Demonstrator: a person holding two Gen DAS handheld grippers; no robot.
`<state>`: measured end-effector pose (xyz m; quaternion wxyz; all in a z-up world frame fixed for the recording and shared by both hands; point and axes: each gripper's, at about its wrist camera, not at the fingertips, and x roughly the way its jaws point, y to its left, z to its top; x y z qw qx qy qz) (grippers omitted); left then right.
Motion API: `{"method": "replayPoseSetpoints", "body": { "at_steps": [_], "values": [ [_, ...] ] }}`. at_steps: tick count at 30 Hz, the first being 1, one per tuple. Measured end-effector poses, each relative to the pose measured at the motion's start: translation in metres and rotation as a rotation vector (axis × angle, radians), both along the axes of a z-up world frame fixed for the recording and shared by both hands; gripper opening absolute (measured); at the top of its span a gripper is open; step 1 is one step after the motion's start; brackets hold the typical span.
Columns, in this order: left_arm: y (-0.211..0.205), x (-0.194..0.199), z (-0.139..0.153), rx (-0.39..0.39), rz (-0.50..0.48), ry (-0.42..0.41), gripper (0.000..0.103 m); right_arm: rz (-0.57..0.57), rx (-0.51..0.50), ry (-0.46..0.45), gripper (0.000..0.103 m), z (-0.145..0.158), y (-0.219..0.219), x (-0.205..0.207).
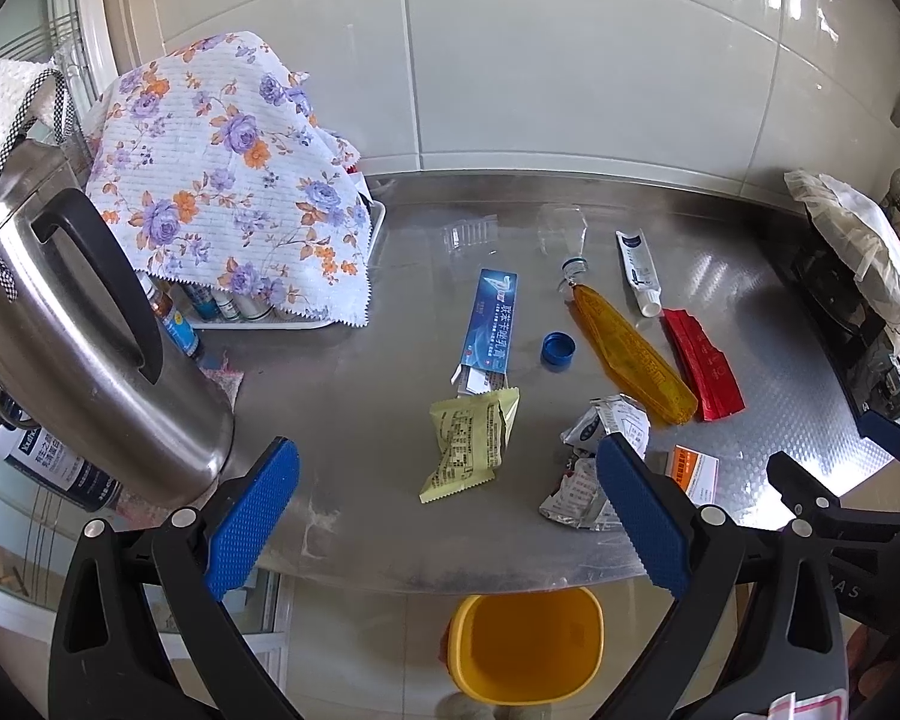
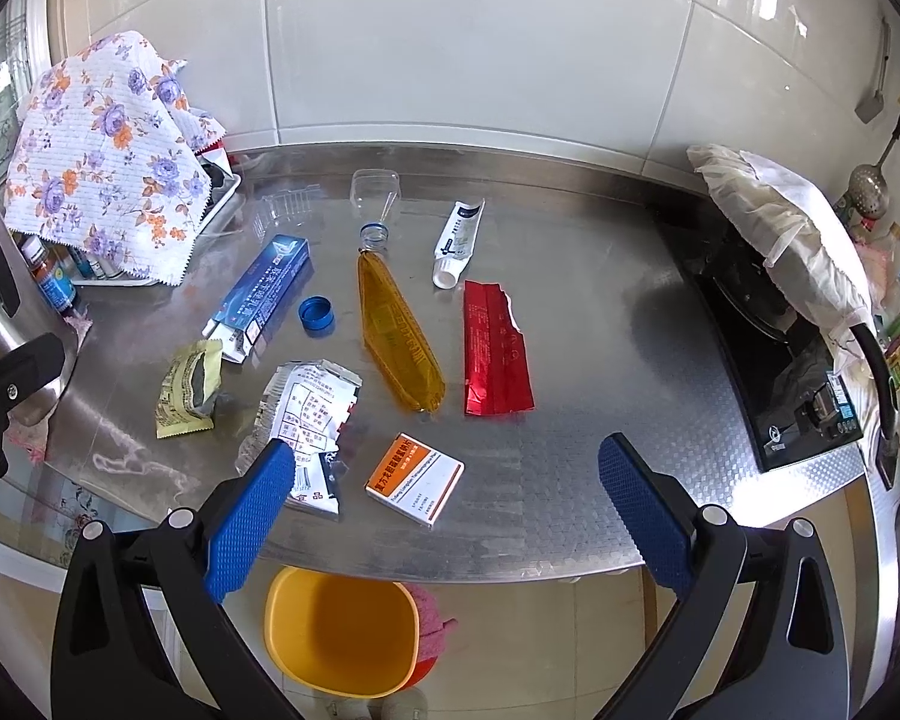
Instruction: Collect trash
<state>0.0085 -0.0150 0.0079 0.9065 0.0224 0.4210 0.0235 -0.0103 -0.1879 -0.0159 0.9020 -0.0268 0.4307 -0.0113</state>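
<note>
Trash lies scattered on a steel table [image 1: 390, 528] [image 2: 600, 330]: a pale yellow wrapper [image 1: 468, 444] [image 2: 189, 387], a blue toothpaste box [image 1: 491, 324] [image 2: 264, 294], a blue cap [image 1: 558, 351] [image 2: 316, 315], an amber pouch [image 1: 630, 354] [image 2: 396, 336], a red foil wrapper [image 1: 702, 366] [image 2: 495, 354], a white tube [image 1: 639, 273] [image 2: 459, 243], a crumpled silver packet [image 1: 600, 456] [image 2: 306, 414] and an orange-white medicine box [image 1: 693, 471] [image 2: 417, 477]. A yellow bin [image 1: 528, 648] [image 2: 342, 630] stands on the floor below the table's front edge. My left gripper [image 1: 447, 516] and right gripper [image 2: 447, 516] hover open and empty over that edge.
A steel kettle [image 1: 84, 348] stands at the left beside a tray of bottles under a floral cloth [image 1: 228, 180] [image 2: 108, 162]. A clear plastic bottle [image 2: 378, 198] lies at the back. A black gas stove [image 2: 774, 360] with a cloth over it sits at the right.
</note>
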Motion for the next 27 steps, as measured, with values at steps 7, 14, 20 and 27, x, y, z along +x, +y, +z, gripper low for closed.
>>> {"method": "replayPoseSetpoints", "body": {
  "at_steps": [7, 14, 20, 27],
  "values": [
    [-0.0019, -0.0006, 0.0005, 0.007, 0.001, 0.0, 0.098, 0.005, -0.003, 0.0, 0.101, -0.0001, -0.0011, -0.0006],
    [-0.0016, -0.0023, 0.0019, 0.009, 0.001, 0.0, 0.099, 0.007, -0.007, -0.002, 0.1, 0.0004, -0.0014, -0.0014],
    [-0.0013, -0.0037, 0.0031, 0.009, 0.003, 0.0, 0.099, 0.007, -0.006, -0.008, 0.1, 0.0022, -0.0014, -0.0021],
    [-0.0008, -0.0036, 0.0038, 0.006, 0.002, 0.001, 0.098, 0.002, -0.007, -0.01, 0.1, 0.0036, -0.0021, -0.0026]
  ]
}}
